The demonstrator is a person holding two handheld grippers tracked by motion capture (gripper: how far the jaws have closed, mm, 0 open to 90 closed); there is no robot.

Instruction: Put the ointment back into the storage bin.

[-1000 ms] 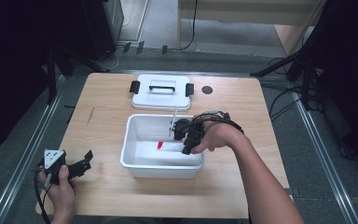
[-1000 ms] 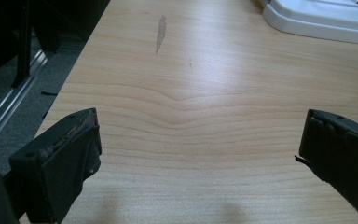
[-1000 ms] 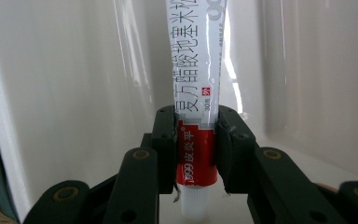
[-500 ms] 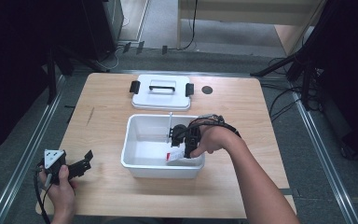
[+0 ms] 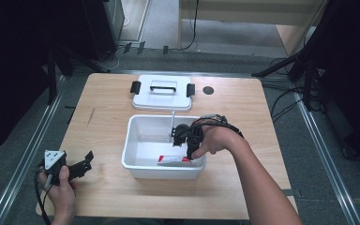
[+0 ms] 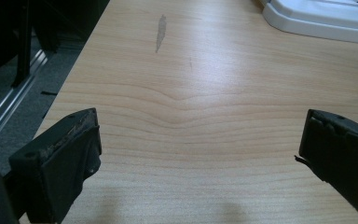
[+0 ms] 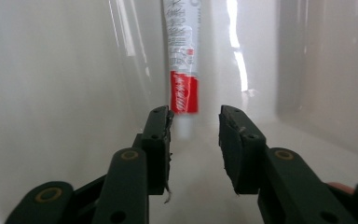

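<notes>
Reaching deeper than a second ago, the right claw (image 5: 189, 152) now dips inside the white rectangular plastic tub (image 5: 136, 161) at the surface's centre, jaws slightly parted just short of the red-and-white tube (image 7: 182, 70) lying on the tub floor. At 8 o'clock, the left claw (image 5: 82, 166) stays wide open, empty, above the pale wooden surface (image 6: 191, 93). The white handled lid (image 5: 161, 93) lies at 12 o'clock.

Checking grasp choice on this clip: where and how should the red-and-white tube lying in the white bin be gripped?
Best guess: grip the tube across its narrow width near the white cap end, coming from above into the bin. It lies flat on the floor along the near wall, so a side approach is blocked. The right gripper already lines up lengthwise with it, jaws parted around the cap end.
</notes>
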